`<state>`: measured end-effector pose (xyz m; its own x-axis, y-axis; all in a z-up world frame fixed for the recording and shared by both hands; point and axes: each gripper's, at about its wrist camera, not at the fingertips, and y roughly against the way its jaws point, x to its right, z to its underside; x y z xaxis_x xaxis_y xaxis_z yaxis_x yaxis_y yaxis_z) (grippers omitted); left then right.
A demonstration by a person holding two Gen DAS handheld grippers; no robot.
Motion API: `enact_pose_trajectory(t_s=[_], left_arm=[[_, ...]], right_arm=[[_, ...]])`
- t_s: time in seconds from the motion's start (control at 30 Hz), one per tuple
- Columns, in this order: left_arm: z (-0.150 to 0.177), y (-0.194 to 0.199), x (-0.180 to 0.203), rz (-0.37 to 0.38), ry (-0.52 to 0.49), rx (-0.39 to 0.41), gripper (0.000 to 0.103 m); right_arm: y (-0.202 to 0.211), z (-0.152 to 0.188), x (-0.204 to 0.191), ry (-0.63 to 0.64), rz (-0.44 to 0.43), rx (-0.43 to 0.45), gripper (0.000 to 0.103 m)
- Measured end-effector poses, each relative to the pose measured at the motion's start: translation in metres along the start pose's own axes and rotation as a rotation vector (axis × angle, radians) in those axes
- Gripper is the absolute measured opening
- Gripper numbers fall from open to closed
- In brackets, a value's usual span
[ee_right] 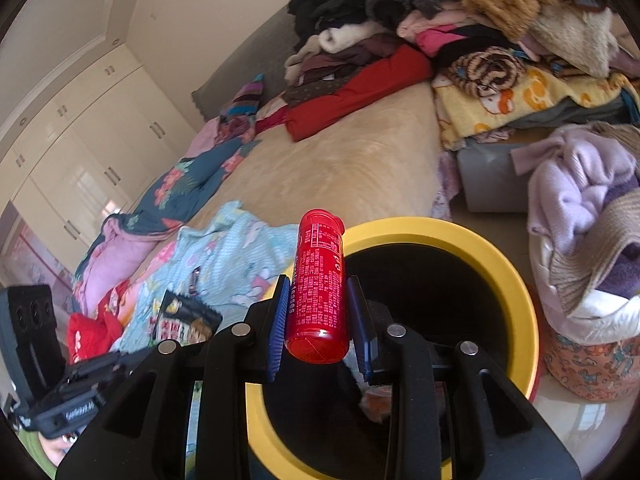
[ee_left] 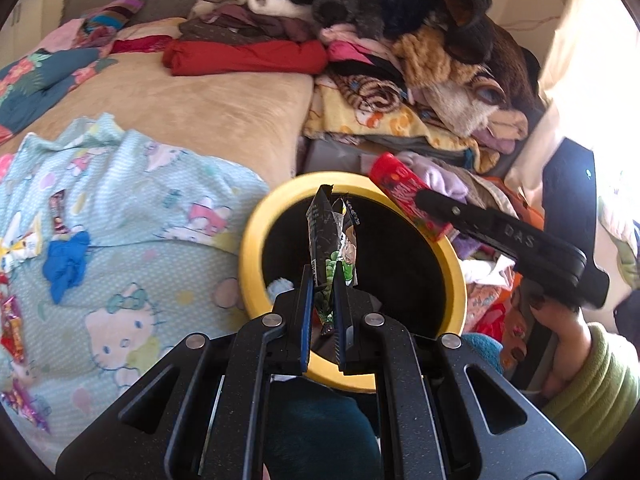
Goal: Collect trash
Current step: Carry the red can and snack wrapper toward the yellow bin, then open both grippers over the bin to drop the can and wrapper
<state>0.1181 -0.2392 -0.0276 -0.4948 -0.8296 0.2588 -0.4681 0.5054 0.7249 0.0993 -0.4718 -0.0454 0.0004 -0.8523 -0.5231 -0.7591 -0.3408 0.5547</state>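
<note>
A yellow-rimmed bin (ee_left: 250, 240) with a dark inside stands beside the bed; it also shows in the right wrist view (ee_right: 516, 280). My left gripper (ee_left: 323, 280) is shut on a dark snack wrapper (ee_left: 328, 232) and holds it upright over the bin's opening. My right gripper (ee_right: 320, 296) is shut on a red cylindrical tube (ee_right: 320, 276) held above the bin's near rim. The tube (ee_left: 404, 192) and the right gripper (ee_left: 432, 200) show in the left wrist view over the bin's far rim. The wrapper (ee_right: 186, 322) shows in the right wrist view at lower left.
The bed carries a light blue cartoon-print cloth (ee_left: 132, 208) with a blue glove (ee_left: 66, 264), small candy wrappers (ee_left: 12, 328) and a small dark wrapper (ee_left: 59, 216). Piled clothes (ee_left: 360, 40) fill the bed's far side. A heap of laundry (ee_right: 580, 216) sits right of the bin.
</note>
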Motion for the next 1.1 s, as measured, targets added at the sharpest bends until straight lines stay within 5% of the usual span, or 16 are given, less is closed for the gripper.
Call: enact_pose_trajectory(t_s=[0.67,0.73,0.77,0.87,0.93,1.1], left_arm=[[0.015,-0.054,0.028,0.059,-0.066,-0.119,0.007],[0.015,-0.056,0.024,0.041,-0.054,-0.119,0.027],[0.016,-0.056,0.022,0.019,-0.048,-0.113,0.05],[0.016,-0.046,0.017,-0.07,-0.093,-0.061,0.066],[0.014,-0.039,0.009,-0.101,-0.073,-0.043,0.087],[0.009,-0.018,-0.027,-0.172,0.034,0.017,0.092]], right_arm=[[-0.008,0.007,0.044,-0.086,0.075,-0.044,0.029],[-0.01,0.007,0.043,-0.078,0.1,-0.053,0.036],[-0.01,0.007,0.041,-0.07,0.116,-0.049,0.053],[-0.007,0.006,0.037,-0.049,0.142,-0.027,0.066],[-0.009,0.006,0.031,-0.019,0.155,-0.03,0.071],[-0.013,0.007,0.011,0.036,0.158,-0.025,0.079]])
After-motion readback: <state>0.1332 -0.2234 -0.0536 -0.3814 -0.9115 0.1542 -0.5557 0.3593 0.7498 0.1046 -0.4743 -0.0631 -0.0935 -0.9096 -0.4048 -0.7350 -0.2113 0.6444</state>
